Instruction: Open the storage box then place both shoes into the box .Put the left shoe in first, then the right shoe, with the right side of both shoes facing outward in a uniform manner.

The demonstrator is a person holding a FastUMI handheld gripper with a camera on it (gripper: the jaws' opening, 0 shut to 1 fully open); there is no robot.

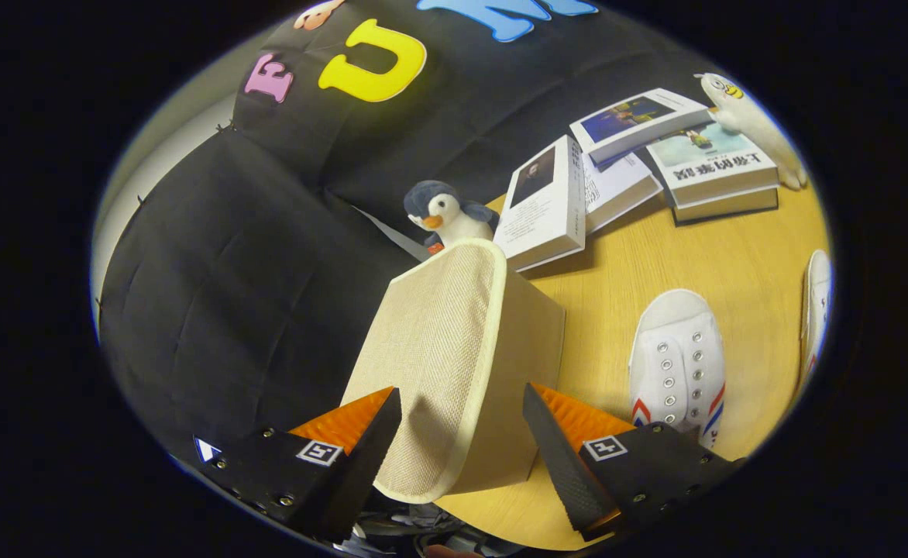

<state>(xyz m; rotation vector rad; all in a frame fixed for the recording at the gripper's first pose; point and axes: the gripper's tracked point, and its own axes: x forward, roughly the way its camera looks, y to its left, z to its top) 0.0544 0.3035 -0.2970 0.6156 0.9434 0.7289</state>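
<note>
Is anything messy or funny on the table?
A bit. The books beyond the storage box lie in a crooked heap, one leaning on another. The box's lid stands tipped up between the open gripper fingers. Nothing looks spilled or broken, and the white shoe lies flat beside the box.

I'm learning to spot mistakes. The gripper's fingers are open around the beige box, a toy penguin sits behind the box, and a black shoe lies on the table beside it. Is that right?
Not quite. The shoe is white, not black, as the gripper view shows. The rest holds: the gripper stands open with the beige box between its fingers, the toy penguin sits behind the box, and the shoe lies beside it on the table.
</note>
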